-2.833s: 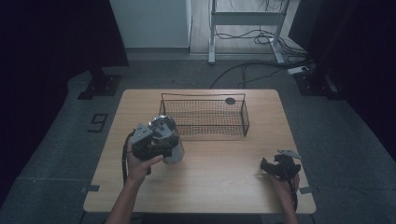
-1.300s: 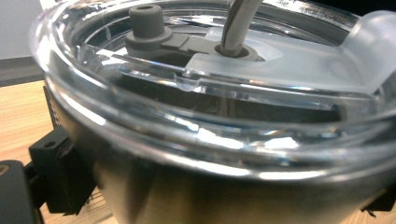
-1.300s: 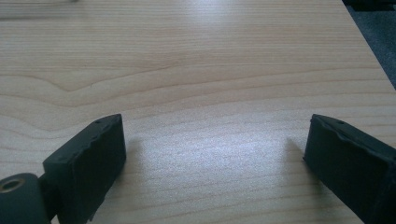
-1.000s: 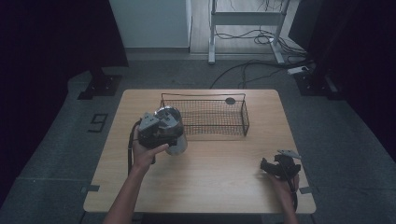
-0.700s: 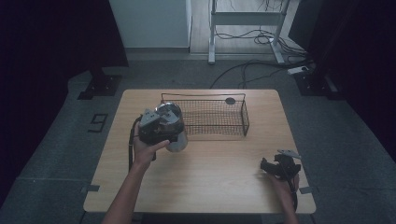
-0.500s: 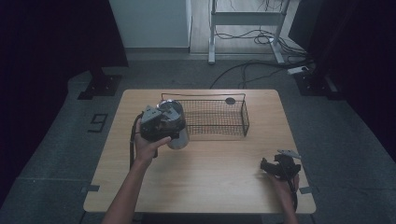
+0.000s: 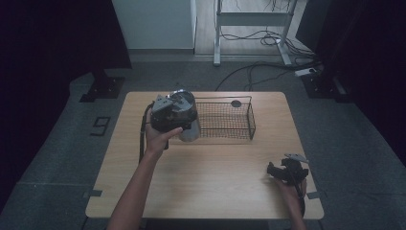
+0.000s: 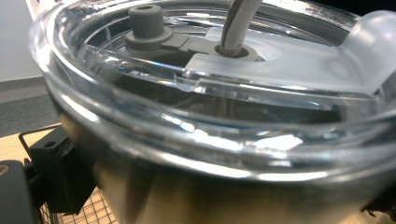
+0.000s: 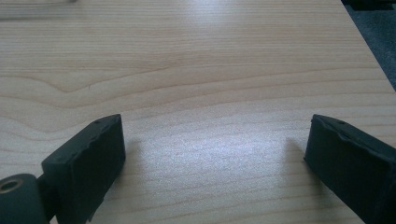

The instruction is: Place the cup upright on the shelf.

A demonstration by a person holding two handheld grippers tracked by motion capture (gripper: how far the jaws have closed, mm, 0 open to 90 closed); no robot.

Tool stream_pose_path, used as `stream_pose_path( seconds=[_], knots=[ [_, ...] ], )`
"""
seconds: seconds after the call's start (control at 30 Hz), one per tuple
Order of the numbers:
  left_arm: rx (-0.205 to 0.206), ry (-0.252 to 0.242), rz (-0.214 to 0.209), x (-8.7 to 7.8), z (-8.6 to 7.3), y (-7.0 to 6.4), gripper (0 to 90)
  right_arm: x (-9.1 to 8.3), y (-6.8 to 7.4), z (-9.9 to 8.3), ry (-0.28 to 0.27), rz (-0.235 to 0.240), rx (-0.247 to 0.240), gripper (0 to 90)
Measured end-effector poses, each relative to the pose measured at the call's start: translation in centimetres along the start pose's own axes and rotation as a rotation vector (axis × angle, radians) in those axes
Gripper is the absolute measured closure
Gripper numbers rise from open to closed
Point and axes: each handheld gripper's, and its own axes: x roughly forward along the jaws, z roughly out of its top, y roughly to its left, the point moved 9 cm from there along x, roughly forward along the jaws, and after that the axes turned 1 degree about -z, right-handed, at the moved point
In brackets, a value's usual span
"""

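1. Left gripper (image 7: 178,111) is held above the table's (image 7: 206,191) far-left part, at the left end of the wire basket (image 7: 225,120). Its jaws are closed on a steel tumbler (image 7: 189,125); in the left gripper view one black jaw is seen pressed against the tumbler's (image 8: 187,186) side at lower left.
2. Right gripper (image 7: 279,172) is rested near the table's near-right corner. In the right gripper view its jaws are spread wide with bare wood (image 9: 205,93) between them; nothing is held or touched.
3. Count: two grippers, one tumbler, one wire basket, one small dark round object (image 7: 235,103) at the basket's far edge.
4. The tumbler is carried upright, just at the basket's left end wall, lifted off the tabletop. A clear lid (image 8: 224,88) with a grey stopper (image 8: 147,23) and a straw (image 8: 236,23) is seen close against the left camera. Whether the tumbler touches the basket cannot be told.
5. The tumbler and the right gripper are well apart.
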Motion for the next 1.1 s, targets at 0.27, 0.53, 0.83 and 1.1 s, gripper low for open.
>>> stream_pose_path(
  seconds=[0.27,0.53,0.83,1.1],
  knots=[
    [0.018,0.006,0.029,1.2,0.9,0.8,4.0,0.0,0.0,0.0,0.0,0.0,0.0,4.8],
    [0.014,0.024,0.052,3.4,1.5,2.2,4.0,0.0,-0.1,0.0,-0.001,-0.003,0.005,4.9],
    [-0.001,0.029,0.078,5.0,1.9,3.7,3.9,0.0,-0.1,0.0,0.0,-0.003,0.008,5.0],
    [-0.012,0.023,0.088,6.8,2.1,4.7,3.9,0.0,-0.1,0.0,0.0,-0.003,0.007,5.0]
  ],
)
